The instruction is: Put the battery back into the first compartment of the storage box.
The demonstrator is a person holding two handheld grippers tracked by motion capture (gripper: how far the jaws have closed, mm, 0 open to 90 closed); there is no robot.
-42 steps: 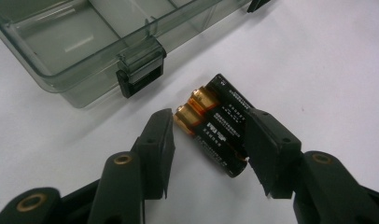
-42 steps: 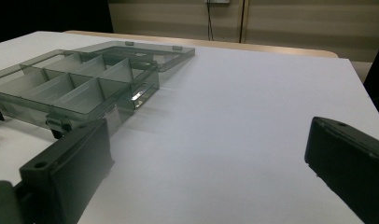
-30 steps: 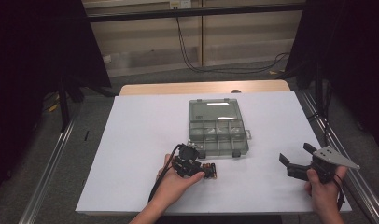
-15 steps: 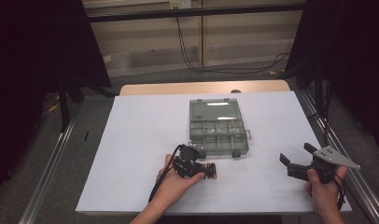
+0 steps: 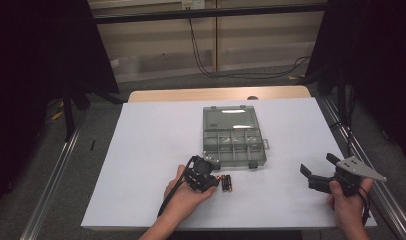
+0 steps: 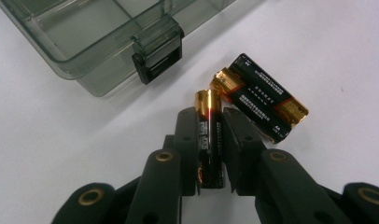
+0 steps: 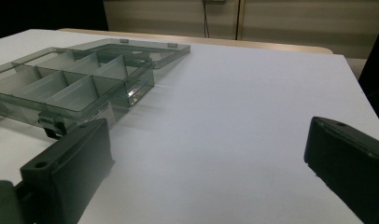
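Between the jaws: one battery (image 6: 209, 135), gold cap forward, pads (image 6: 187, 140) pressing both sides.
Left gripper (image 5: 205, 176): jaws have just been closing; pick judged secured, lift next.
Loose batteries (image 6: 260, 97): two, just beside it.
Organizer box (image 5: 233, 142): open, near.
Right gripper (image 5: 321, 176): jaws apart, idle.
Bench (image 5: 151, 150): white sheet.
Room: dark curtains, cables.

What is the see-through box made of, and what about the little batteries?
The box looks like smoky clear plastic, glossy: you can see the table through its walls, and its black latch looks plastic too. The batteries seem metal, wrapped in a shiny black label, with gold ends that glint.
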